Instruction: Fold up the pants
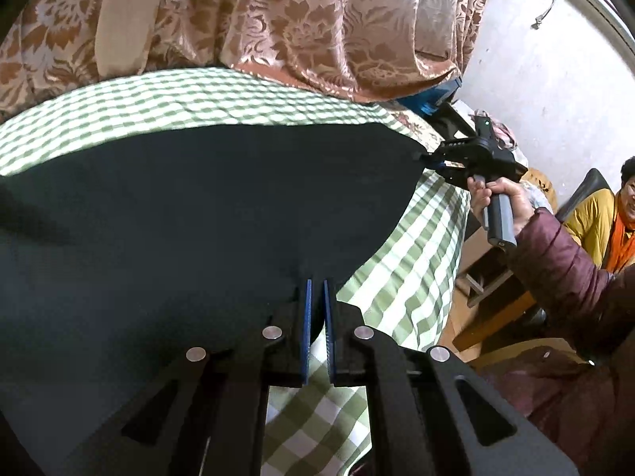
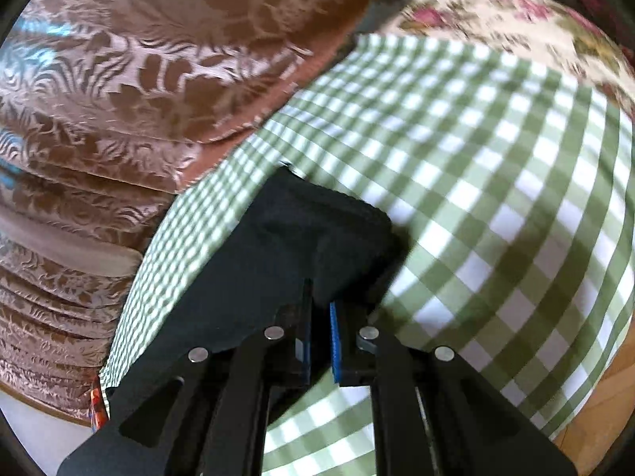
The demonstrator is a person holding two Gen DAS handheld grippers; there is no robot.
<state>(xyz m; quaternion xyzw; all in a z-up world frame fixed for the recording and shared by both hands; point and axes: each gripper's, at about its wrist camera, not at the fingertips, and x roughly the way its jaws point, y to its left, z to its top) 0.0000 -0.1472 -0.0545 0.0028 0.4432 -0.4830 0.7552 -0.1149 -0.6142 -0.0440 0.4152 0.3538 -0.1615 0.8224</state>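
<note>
The dark pants (image 1: 190, 214) are stretched out above a green-and-white checked bedsheet (image 1: 412, 261). My left gripper (image 1: 317, 283) is shut on the near edge of the pants. My right gripper (image 1: 422, 156), seen from the left wrist view at the far right, is shut on another corner of the pants and pulls it taut. In the right wrist view the right gripper (image 2: 321, 299) pinches a bunched fold of the dark pants (image 2: 301, 238) over the checked sheet (image 2: 496, 206).
A brown floral curtain (image 1: 317, 20) hangs behind the bed, and also shows in the right wrist view (image 2: 139, 79). A floral cover (image 2: 516, 20) lies at the bed's far end. A seated person in yellow (image 1: 607, 214) and wooden furniture (image 1: 492, 309) are at the right.
</note>
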